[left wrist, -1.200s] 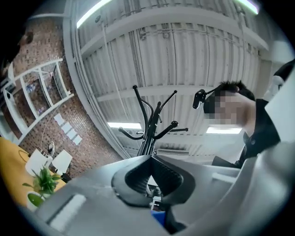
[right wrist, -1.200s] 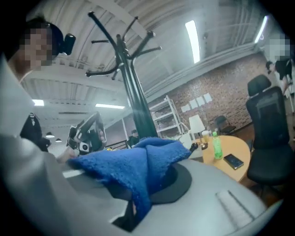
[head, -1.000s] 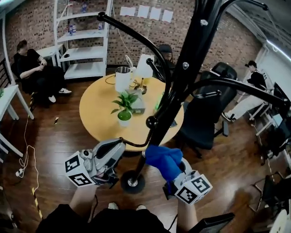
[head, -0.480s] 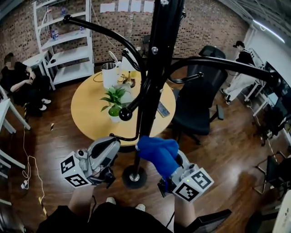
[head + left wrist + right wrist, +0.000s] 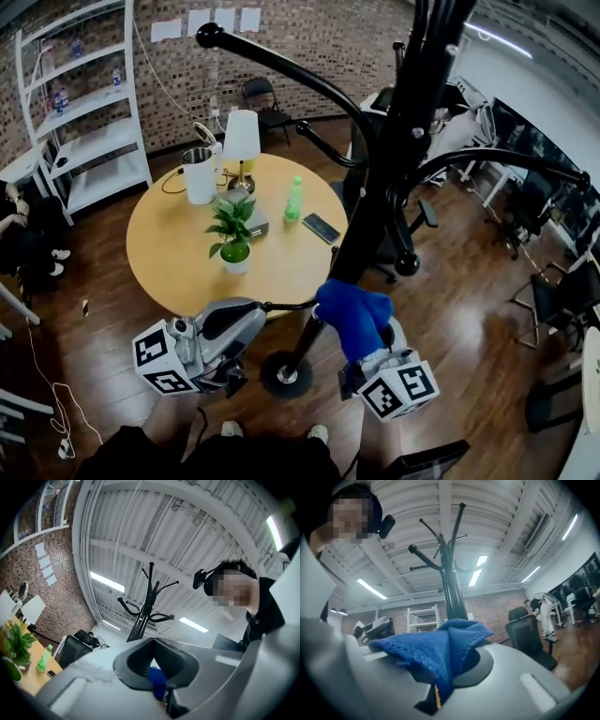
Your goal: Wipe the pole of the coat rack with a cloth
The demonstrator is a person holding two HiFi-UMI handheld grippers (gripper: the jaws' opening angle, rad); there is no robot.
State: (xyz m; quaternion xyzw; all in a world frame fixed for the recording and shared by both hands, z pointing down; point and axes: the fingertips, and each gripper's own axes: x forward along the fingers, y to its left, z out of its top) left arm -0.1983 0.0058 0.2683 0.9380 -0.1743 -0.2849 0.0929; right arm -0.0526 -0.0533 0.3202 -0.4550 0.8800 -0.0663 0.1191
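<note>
Blue cloth (image 5: 352,314) looks thick and fuzzy, like terry. The pole (image 5: 375,202) is glossy black metal. On the left gripper (image 5: 156,660), smooth matt grey plastic. The floor (image 5: 469,309) is shiny dark wood and the table (image 5: 178,244) pale, matt wood.

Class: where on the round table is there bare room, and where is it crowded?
Bare: the table's left side, left of the plant, and the near edge below the phone. Crowded: around the jug, lamp and bottle.

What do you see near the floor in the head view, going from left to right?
Left gripper → coat rack base → blue cloth, held by the right gripper.
</note>
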